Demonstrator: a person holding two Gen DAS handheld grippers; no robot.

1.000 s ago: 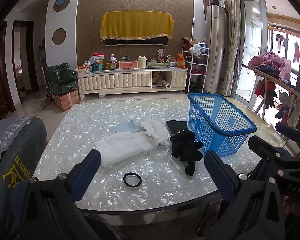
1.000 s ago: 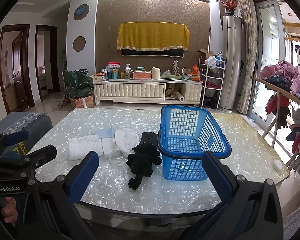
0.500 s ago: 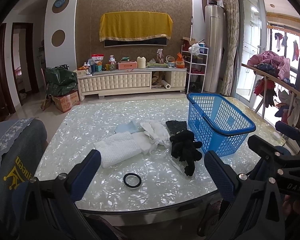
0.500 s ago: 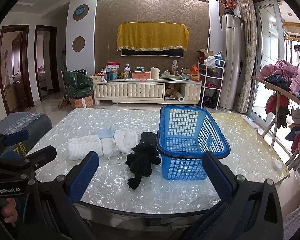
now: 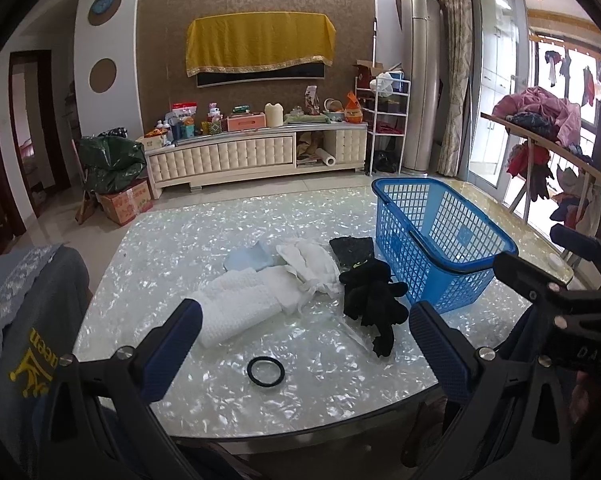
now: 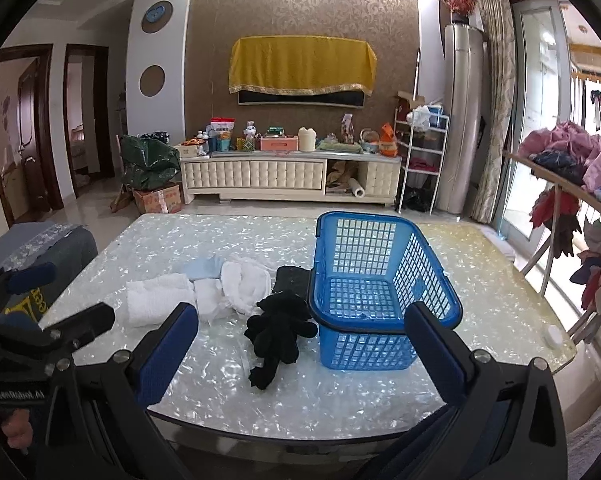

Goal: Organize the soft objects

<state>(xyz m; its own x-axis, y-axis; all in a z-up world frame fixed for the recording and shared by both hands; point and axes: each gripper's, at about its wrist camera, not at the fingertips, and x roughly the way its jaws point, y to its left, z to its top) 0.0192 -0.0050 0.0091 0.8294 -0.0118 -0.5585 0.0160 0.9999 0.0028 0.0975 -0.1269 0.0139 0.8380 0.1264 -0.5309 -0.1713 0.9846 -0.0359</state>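
Observation:
An empty blue basket (image 5: 440, 248) (image 6: 380, 284) stands on the right of the pearly table (image 5: 204, 240) (image 6: 172, 236). Left of it lie soft things: a black plush toy (image 5: 370, 300) (image 6: 278, 330), a black cloth (image 5: 350, 250) (image 6: 292, 278), a crumpled white cloth (image 5: 310, 266) (image 6: 246, 282), a folded white towel (image 5: 240, 310) (image 6: 158, 298) and a pale blue cloth (image 5: 246, 258) (image 6: 204, 268). My left gripper (image 5: 304, 344) and right gripper (image 6: 300, 346) are both open and empty, held before the table's near edge.
A black ring (image 5: 265, 371) lies near the front edge. A grey-covered chair (image 5: 24, 304) (image 6: 48, 248) stands at the left. A clothes rack (image 5: 548, 152) (image 6: 568, 200) stands to the right. A TV cabinet (image 5: 256, 152) lines the far wall.

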